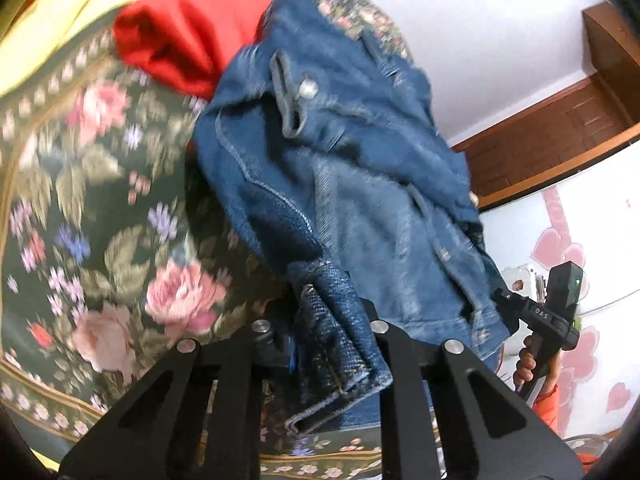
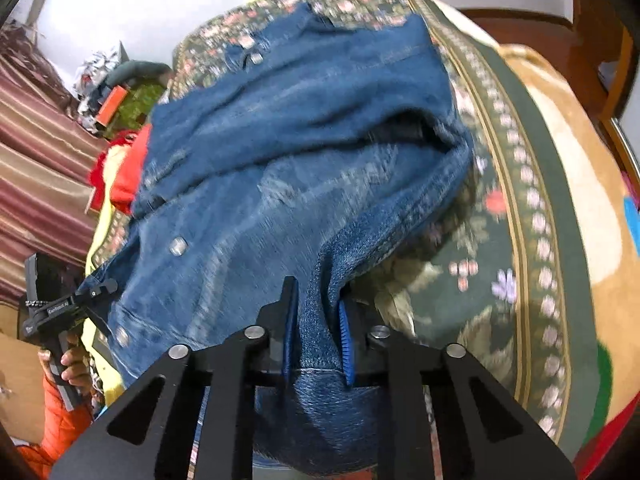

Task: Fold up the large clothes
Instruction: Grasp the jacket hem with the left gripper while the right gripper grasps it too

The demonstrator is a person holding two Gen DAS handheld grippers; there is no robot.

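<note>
A blue denim jacket lies rumpled across a floral bedspread, its metal buttons facing up. In the left wrist view my left gripper is shut on a folded hem corner of the jacket, and the cloth hides the pads. My right gripper shows at the right, pinching the jacket's other edge. In the right wrist view my right gripper is shut on a bunched denim edge between its blue pads. My left gripper grips the jacket at the far left.
A red garment and a yellow cloth lie beyond the jacket. Dark wooden furniture stands to the right. A striped curtain hangs at the left, and a tan blanket covers the bed's right side. A hand holds the right gripper's handle.
</note>
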